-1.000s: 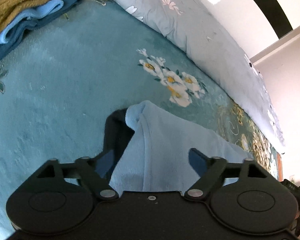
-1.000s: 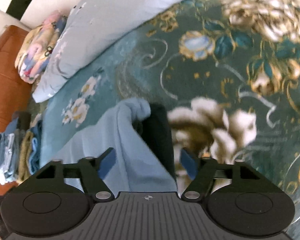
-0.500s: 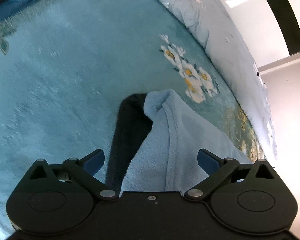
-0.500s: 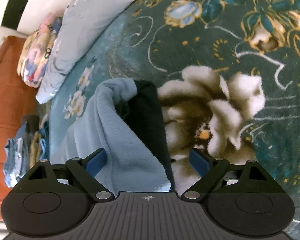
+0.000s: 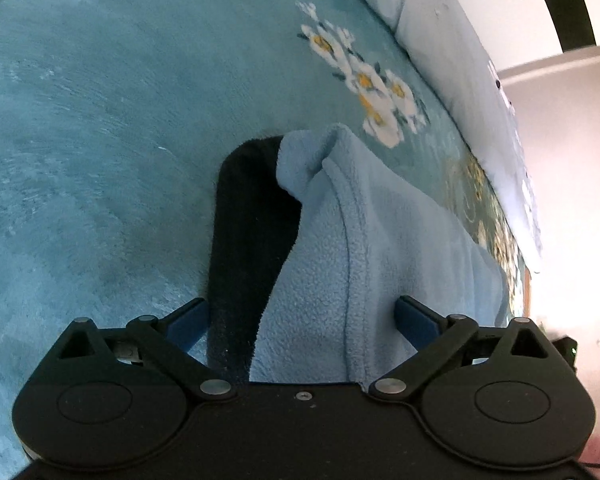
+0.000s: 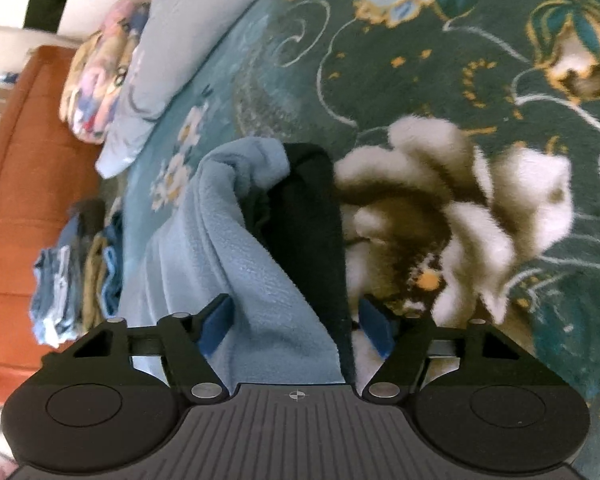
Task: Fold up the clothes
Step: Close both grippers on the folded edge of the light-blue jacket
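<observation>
Both grippers now stand wider apart around the fleece (image 5: 380,248) than a second ago. The left gripper (image 5: 300,316) sits nearer the white flowers (image 5: 364,80), and the clothes pile has left its view.

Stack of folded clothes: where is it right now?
Only the right wrist view shows the stack of folded clothes: far left, against the orange headboard, below the grey pillow, left of the light blue fleece.

No words, labels, brands or numbers can be read in either view. The only sign is a small crosshair mark (image 6: 295,395) on the ribbed grey body of the right hand-held gripper (image 6: 296,322).
</observation>
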Demonstrator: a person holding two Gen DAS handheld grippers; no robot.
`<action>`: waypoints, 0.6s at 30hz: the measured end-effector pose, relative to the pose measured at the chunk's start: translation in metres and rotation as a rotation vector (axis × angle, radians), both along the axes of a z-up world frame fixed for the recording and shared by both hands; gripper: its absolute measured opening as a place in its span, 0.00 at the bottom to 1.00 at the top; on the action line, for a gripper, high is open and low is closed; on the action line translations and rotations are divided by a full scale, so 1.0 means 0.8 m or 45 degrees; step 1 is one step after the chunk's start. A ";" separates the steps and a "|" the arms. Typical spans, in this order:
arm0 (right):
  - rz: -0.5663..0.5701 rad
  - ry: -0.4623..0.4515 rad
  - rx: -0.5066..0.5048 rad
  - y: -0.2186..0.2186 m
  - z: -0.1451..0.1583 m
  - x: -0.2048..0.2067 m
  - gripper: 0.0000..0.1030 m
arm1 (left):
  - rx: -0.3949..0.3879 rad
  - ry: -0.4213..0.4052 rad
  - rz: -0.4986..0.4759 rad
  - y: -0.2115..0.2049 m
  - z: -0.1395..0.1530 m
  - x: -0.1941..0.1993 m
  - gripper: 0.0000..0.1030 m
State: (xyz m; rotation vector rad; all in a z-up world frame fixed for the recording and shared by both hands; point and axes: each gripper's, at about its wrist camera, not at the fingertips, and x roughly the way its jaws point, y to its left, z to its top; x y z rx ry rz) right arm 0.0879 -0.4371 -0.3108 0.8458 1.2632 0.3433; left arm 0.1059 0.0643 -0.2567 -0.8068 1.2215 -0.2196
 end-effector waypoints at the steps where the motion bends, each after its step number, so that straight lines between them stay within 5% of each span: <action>1: 0.014 0.003 0.014 -0.001 -0.004 0.003 0.66 | -0.017 -0.001 -0.015 0.002 -0.003 0.001 0.95; 7: 0.025 0.016 0.108 -0.006 -0.015 0.008 0.62 | -0.081 -0.044 -0.032 0.004 -0.013 0.004 0.94; 10: 0.047 -0.001 0.119 0.002 -0.013 0.011 0.48 | -0.081 -0.070 -0.070 -0.007 -0.012 0.007 0.71; 18: 0.080 -0.032 0.118 0.012 -0.013 0.012 0.43 | -0.128 -0.055 -0.122 -0.015 -0.021 0.019 0.71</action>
